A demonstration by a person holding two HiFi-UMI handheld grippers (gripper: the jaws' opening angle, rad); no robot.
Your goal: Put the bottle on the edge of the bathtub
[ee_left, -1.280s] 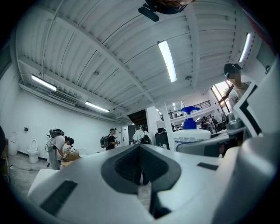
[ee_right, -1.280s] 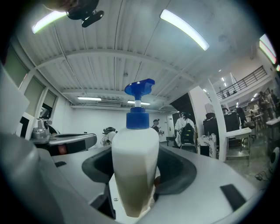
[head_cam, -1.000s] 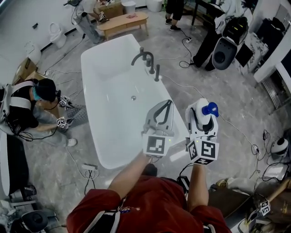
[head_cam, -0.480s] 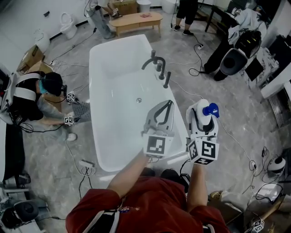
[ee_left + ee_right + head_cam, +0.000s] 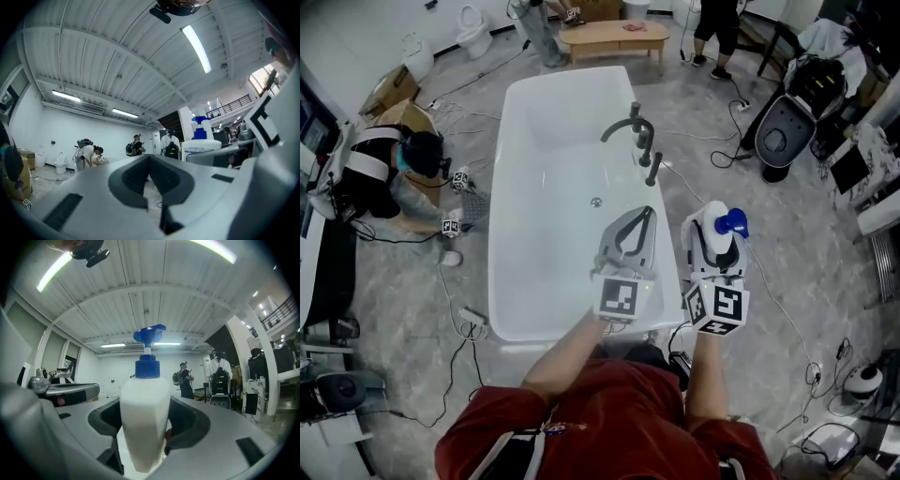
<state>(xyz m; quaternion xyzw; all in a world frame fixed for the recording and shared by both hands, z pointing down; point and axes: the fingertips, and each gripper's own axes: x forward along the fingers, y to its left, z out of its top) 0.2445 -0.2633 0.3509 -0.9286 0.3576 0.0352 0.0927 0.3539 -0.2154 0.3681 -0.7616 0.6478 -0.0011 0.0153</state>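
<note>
The white bathtub [image 5: 502, 187] fills the middle of the head view, with a dark faucet [image 5: 639, 141] on its right rim. My right gripper [image 5: 713, 231] is shut on a white bottle [image 5: 711, 246] with a blue pump top. It holds the bottle upright above the floor, just right of the tub's near right rim. In the right gripper view the bottle [image 5: 144, 418] stands between the jaws of that gripper [image 5: 143, 432]. My left gripper [image 5: 648, 213] hovers over the tub's near end, jaws closed together on nothing. The left gripper view shows its own tips [image 5: 149, 158] meeting, and the bottle [image 5: 200, 143] off to the right.
A person [image 5: 389, 178] crouches on the floor left of the tub with two more grippers. A wooden bench [image 5: 614, 36], a toilet [image 5: 473, 28] and standing people are beyond the tub. Cables cross the floor, and a black chair [image 5: 792, 122] stands at the right.
Both grippers have travelled forward together towards the tub, whose near end now lies under the left gripper. The bottle stays gripped and upright.
</note>
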